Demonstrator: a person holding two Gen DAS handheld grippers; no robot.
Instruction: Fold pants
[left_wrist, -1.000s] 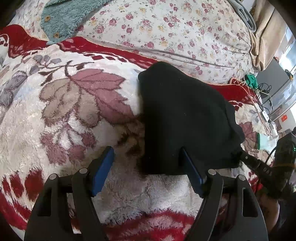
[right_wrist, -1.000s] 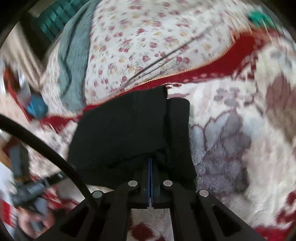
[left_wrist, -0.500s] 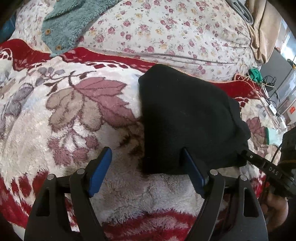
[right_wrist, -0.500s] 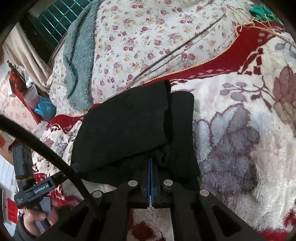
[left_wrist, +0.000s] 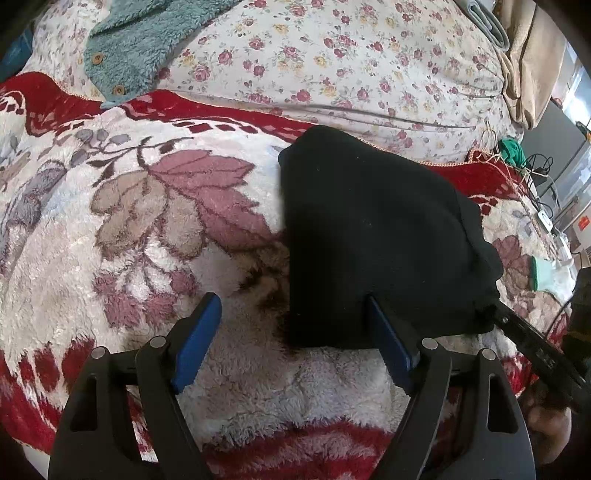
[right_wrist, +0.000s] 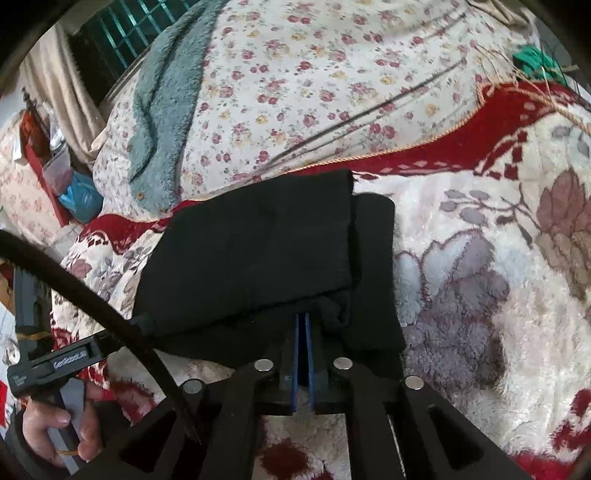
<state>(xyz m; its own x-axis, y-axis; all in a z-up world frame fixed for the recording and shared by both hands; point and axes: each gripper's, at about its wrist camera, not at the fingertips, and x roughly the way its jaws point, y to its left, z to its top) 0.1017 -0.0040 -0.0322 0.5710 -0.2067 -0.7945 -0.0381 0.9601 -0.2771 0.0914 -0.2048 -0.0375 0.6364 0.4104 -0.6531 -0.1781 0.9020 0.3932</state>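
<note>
Your left gripper (left_wrist: 291, 332) is spread wide, its right blue pad touching the near edge of the black pants (left_wrist: 373, 236), which lie folded on the plush floral blanket (left_wrist: 129, 229). Your right gripper (right_wrist: 303, 325) is pressed together at the pants' (right_wrist: 258, 251) near edge — whether cloth sits between the pads, you cannot tell. Writing on the other gripper's body in the right wrist view is too blurred to read.

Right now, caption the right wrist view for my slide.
Right gripper shut at the near edge of folded black pants on a floral fleece blanket.
</note>
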